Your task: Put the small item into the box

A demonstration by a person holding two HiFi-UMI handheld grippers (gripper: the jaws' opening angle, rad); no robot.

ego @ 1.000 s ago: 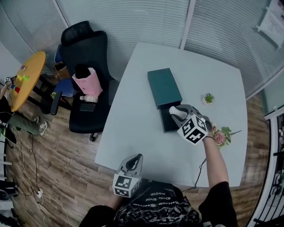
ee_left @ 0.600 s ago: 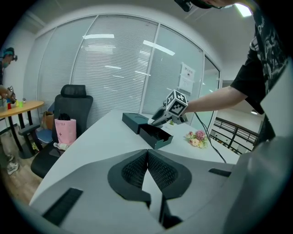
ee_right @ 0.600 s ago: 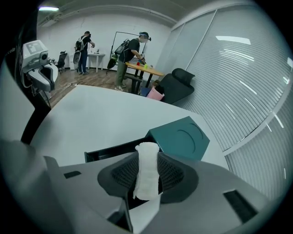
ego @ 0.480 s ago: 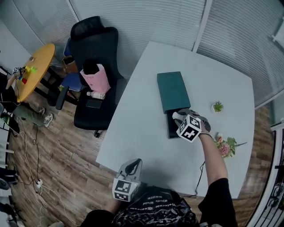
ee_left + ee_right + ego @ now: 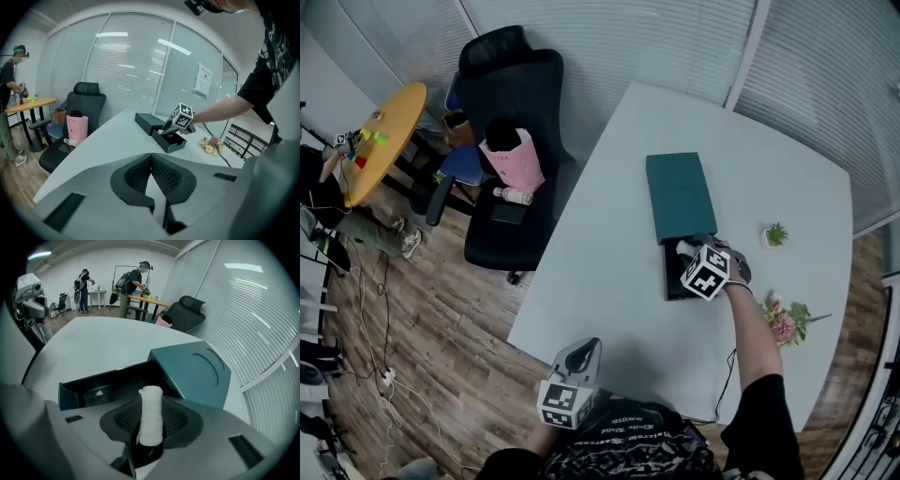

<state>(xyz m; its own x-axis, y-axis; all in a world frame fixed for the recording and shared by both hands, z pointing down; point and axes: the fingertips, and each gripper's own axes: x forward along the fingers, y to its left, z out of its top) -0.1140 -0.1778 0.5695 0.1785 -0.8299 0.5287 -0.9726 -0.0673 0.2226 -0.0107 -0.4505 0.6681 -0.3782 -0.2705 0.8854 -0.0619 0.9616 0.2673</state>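
A white roll (image 5: 151, 416) stands upright between the jaws of my right gripper (image 5: 151, 401), which is shut on it. Just beyond the jaws lies the open dark box (image 5: 101, 383), and its teal lid (image 5: 197, 369) rests to the right. In the head view my right gripper (image 5: 684, 250) hovers over the open box (image 5: 673, 282), below the teal lid (image 5: 680, 195). My left gripper (image 5: 584, 352) hangs at the table's near edge, well away from the box. Its jaws (image 5: 151, 157) are shut with nothing between them.
A small potted plant (image 5: 776, 233) and a bunch of pink flowers (image 5: 785, 323) lie right of the box on the white table (image 5: 600, 272). Left of the table are a black office chair (image 5: 511, 94) with a pink bag (image 5: 514, 161) and a yellow round table (image 5: 380, 141).
My right gripper has moved with the white roll from the box's right edge to above its open inside. The left gripper has stayed at the near edge.
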